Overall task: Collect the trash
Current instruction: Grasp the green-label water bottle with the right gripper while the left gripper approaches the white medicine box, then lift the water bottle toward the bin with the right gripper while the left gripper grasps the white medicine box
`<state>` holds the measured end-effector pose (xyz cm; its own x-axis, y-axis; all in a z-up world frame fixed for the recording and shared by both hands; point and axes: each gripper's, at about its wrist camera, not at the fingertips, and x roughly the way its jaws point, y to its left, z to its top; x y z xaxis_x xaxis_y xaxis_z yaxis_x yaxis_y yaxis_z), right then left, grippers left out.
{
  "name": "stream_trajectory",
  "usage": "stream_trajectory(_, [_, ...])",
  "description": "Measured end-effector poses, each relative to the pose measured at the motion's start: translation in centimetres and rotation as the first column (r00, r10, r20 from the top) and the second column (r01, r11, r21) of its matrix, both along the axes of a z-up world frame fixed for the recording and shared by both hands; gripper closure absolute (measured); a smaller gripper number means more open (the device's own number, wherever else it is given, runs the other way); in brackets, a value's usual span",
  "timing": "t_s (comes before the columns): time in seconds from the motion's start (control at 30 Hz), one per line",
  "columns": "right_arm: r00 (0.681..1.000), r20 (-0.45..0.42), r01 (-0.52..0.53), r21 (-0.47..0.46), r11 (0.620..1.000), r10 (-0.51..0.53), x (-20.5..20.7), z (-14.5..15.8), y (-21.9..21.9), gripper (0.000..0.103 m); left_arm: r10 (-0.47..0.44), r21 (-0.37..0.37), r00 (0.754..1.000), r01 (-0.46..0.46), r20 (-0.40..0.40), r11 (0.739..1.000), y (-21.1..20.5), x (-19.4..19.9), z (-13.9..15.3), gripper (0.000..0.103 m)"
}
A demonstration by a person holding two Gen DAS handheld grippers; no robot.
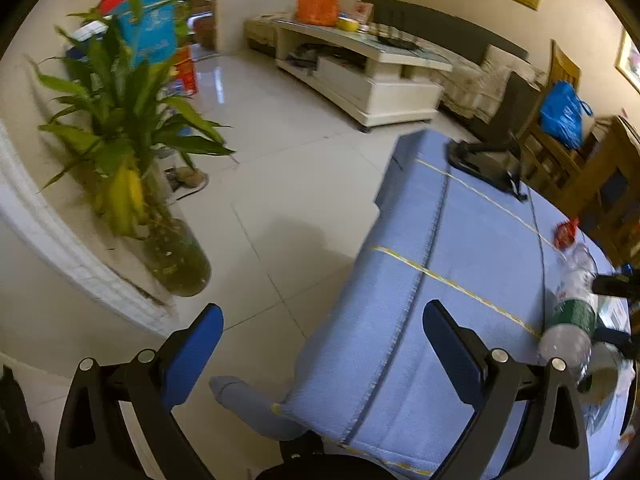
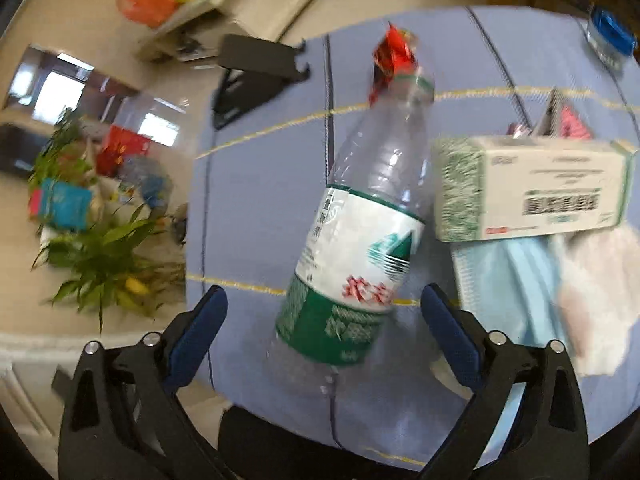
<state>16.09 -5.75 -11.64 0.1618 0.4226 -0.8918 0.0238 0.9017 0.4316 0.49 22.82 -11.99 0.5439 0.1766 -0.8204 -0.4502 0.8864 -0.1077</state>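
While tilted steeply down, right hand-held gripper (image 2: 324,320) straddles bottle (image 2: 360,240), jaws wide.

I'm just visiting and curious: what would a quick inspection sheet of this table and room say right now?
Surface: table under a blue cloth.
Job's things: empty plastic bottle lying down, red wrapper at its neck.
Clutter: cardboard box, tissues, black stand, blue-lidded jar.
Grippers: right gripper open, straddling the bottle, pads apart from it; left gripper open, empty.
Cables: thin dark cord across the cloth.
Surroundings: potted plant, low cabinet, sofa.
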Motion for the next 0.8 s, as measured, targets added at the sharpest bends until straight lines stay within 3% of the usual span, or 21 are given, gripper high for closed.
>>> stream_trajectory(0.1, [1.000,0.003,0.015,-0.118,0.993,-0.014,0.3,-0.9,2.1,0.028,-0.034,-0.003,0.999,0.034,0.007,0.999,-0.7,0.2,-0.2,0.006])
stream_trajectory(0.23, [0.998,0.058,0.007,-0.204,0.979,0.005,-0.4,-1.0,3.8,0.029,-0.059,0.021,0.998,0.059,0.018,0.998,-1.3,-0.1,0.1,0.006])
stream_trajectory(0.3, [0.999,0.037,-0.021,-0.236,0.972,0.030,-0.3,-1.5,3.9,0.029,-0.063,0.019,0.998,0.063,0.018,0.998,-1.4,-0.1,0.0,0.006])
stream_trajectory(0.4, [1.000,-0.021,-0.026,-0.209,0.977,0.022,-0.1,-2.7,4.8,0.028,-0.068,0.004,0.998,0.068,0.011,0.998,-1.6,-0.1,-0.2,0.006])
stream_trajectory(0.5, [0.999,0.025,-0.040,-0.247,0.968,0.048,-0.2,-2.3,6.0,0.035,-0.081,0.008,0.997,0.081,0.009,0.997,-2.0,-0.2,0.0,0.006])
stream_trajectory(0.67, [0.992,0.061,-0.100,-0.103,0.990,0.107,-1.4,-0.5,5.4,0.036,-0.086,0.040,0.996,0.085,0.023,0.996,-2.6,-0.2,1.0,0.006])
stream_trajectory(0.8, [0.981,0.166,-0.122,0.148,0.981,0.096,-2.7,4.5,0.3,0.036,-0.156,0.051,0.986,0.153,0.052,0.987,-5.0,0.6,2.3,0.006])
